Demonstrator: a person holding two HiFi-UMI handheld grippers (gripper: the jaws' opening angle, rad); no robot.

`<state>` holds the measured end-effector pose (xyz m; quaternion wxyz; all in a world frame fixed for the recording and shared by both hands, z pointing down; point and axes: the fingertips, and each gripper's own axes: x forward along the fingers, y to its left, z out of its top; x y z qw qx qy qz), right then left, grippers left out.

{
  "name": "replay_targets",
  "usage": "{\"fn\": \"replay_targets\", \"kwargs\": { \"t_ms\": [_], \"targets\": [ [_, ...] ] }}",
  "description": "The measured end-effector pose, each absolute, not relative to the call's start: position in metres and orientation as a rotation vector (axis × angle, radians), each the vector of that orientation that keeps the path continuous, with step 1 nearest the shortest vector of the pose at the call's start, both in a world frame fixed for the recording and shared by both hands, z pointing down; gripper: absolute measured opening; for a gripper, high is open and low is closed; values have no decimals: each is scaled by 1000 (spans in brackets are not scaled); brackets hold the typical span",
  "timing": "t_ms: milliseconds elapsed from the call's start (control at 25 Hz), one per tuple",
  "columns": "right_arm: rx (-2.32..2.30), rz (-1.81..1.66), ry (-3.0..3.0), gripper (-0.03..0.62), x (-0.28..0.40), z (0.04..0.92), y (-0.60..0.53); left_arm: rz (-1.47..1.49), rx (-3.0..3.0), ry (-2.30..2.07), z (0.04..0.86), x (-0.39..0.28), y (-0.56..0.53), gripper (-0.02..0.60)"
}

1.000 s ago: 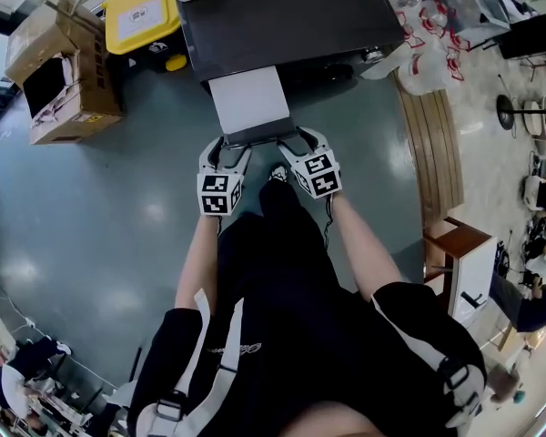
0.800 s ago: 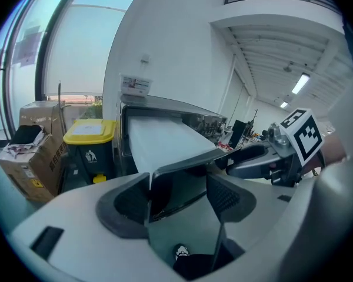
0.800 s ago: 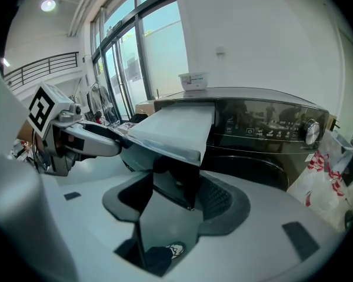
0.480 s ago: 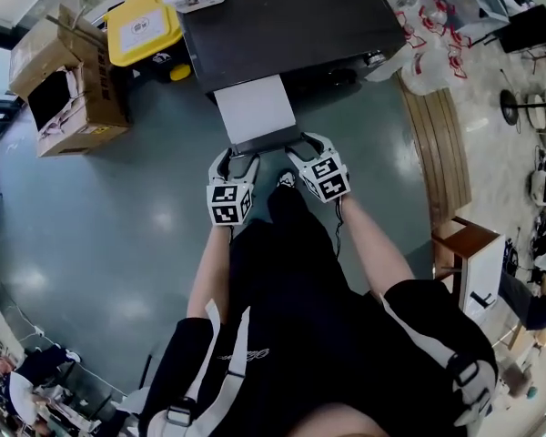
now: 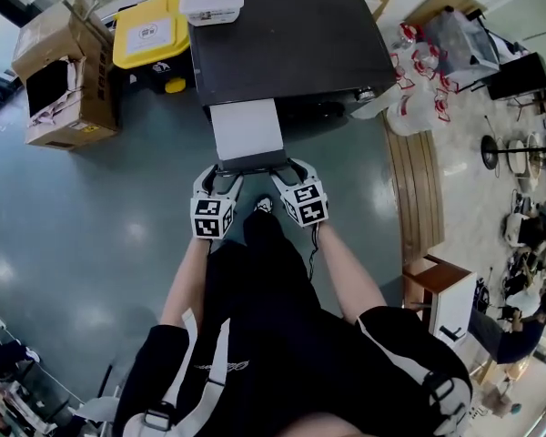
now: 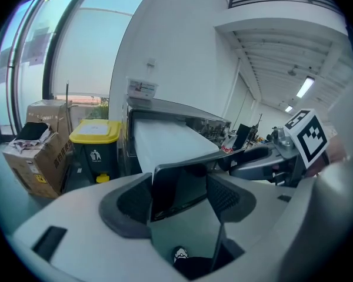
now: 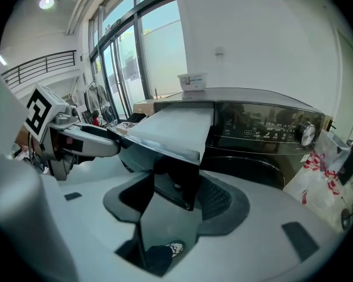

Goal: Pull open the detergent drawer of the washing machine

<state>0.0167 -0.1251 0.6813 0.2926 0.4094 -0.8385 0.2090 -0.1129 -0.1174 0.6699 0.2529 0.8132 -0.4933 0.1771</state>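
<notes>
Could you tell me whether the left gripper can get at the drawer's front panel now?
Very likely yes: the left gripper is at the pulled-out drawer, and its front panel stands between the fingers, nothing in the way; whether they press it is unclear.

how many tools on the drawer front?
2. Left tool clamps the front of the detergent drawer at its left end. Right tool at the right end; its jaws have just been closing, front between them. None hidden.
</notes>
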Motion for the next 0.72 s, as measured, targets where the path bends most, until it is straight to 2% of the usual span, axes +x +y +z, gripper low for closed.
{"fn": "replay_targets", "kwargs": {
  "t_ms": [720],
  "targets": [
    [1118,561,-2235,236,20,680,-107,482,2202,-1344,669,-110,-100,291]
  ]
}}
